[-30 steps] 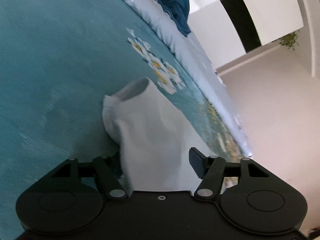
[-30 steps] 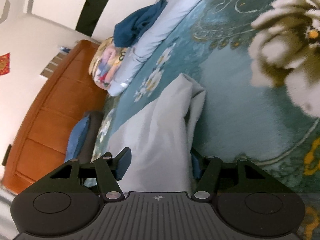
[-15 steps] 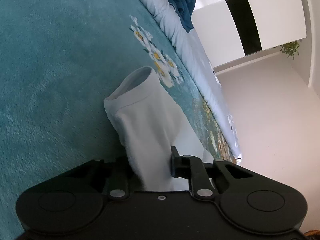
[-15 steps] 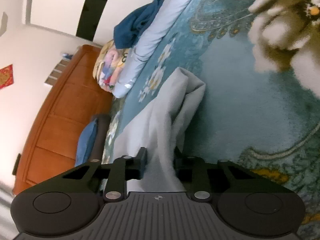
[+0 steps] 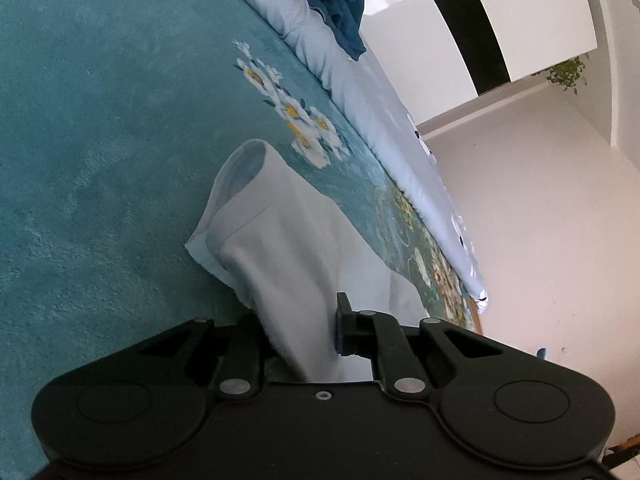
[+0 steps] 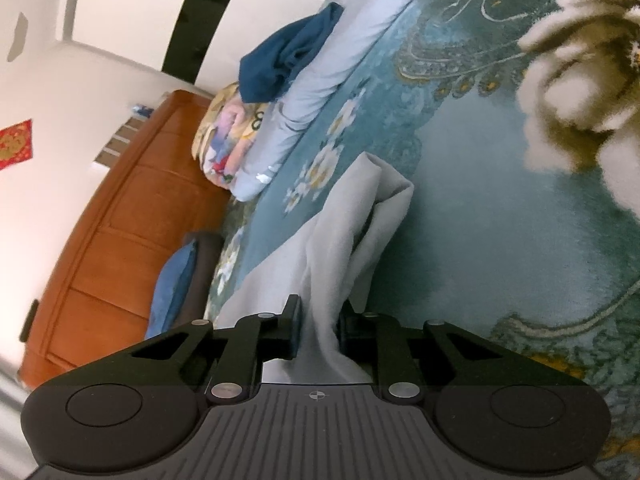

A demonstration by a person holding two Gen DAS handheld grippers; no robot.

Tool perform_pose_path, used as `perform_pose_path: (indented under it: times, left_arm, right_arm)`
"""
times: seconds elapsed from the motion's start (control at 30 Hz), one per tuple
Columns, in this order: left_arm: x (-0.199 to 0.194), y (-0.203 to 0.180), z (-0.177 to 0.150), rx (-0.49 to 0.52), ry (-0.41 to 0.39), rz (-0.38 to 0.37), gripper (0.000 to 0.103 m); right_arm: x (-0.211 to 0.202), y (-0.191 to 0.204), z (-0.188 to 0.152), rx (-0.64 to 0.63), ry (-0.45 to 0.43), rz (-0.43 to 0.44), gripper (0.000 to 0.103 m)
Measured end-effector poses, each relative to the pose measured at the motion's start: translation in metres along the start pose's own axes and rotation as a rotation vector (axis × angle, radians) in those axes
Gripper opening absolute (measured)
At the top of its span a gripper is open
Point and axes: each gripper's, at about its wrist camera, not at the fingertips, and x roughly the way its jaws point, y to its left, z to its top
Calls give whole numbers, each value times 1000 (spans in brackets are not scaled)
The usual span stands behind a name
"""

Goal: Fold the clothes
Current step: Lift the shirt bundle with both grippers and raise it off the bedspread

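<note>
Your left tool (image 5: 298,330) pinches the white garment (image 5: 288,240); your right tool (image 6: 318,324) is pressed onto its gathered fabric above the teal bedspread (image 6: 480,240).

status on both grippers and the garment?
Left gripper shut on white garment. Right gripper shut on it too. Garment partly lifted off teal blanket. Nothing in the way.

Left wrist view: low and close over the teal bedspread (image 5: 100,140), facing along its jaws toward 1 o'clock.
Right wrist view: equally close, facing 11 o'clock toward the headboard (image 6: 120,220).
Shared: white garment (image 5: 288,248), blue cloth (image 6: 288,56).
</note>
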Motion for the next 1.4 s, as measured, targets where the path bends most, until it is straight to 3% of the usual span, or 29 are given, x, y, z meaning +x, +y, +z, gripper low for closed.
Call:
perform_pose_path:
  times: [0.53, 0.97, 1.4]
  left_arm:
    - [-23, -6, -21, 32, -22, -69, 12]
    - [-28, -21, -65, 8, 0, -152, 12]
    - [-49, -69, -81, -2, -35, -185, 12]
  right_arm:
    - [-24, 23, -14, -70, 6, -24, 14]
    - [-85, 41, -36, -67, -31, -82, 14]
    - [-131, 70, -29, -119, -27, -105, 14]
